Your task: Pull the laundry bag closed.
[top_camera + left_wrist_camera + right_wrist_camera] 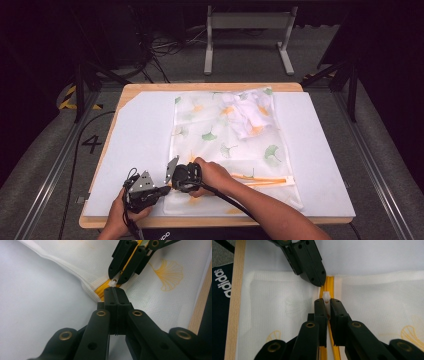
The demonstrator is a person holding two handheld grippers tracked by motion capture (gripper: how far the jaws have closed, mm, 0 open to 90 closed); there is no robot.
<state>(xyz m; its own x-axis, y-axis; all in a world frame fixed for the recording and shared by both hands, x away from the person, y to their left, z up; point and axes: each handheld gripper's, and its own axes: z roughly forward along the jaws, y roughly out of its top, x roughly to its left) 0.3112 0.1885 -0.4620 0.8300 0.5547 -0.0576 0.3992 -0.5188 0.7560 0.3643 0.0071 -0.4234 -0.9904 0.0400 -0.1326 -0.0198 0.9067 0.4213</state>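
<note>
A: Low left of the high view, near table edge: left gripper (145,192) and right gripper (184,176) nose to nose over the near-left corner of the mesh laundry bag (225,145). Both hands in from the bottom of frame.

B: Jaw state?

A: Left gripper (113,293), own view: jaws pressed flat together, no gap, tips on the bag corner where the yellow zipper tape (101,292) ends. Looks clamped on fabric or tape end; exact hold hidden under the tips. Right gripper (326,307), own view: jaws closed to a narrow slot, white zipper pull (326,298) pinched between them, its tip poking out past the jaws.

B: Zipper line?

A: Yellow, running along the bag's near edge, centre of the right gripper view, toward lower right in the high view. Orange strip there looks parted, so likely still open. Judgement only.

B: Step in hand?

A: Probably drawing the slider along the zipper while the left anchors the corner. Best done: left hold firm and low, tape kept taut; right pull straight along the track, not upward, pull is small and could slip. Mesh beside the teeth could snag; keep flat.

B: Farther back?

A: Bag spread on the white board (140,130), ginkgo-leaf print. Bunched white cloth (247,115) inside, upper right of the bag. Beyond the table (150,87), grey floor, a metal stand (247,35), cables.
</note>
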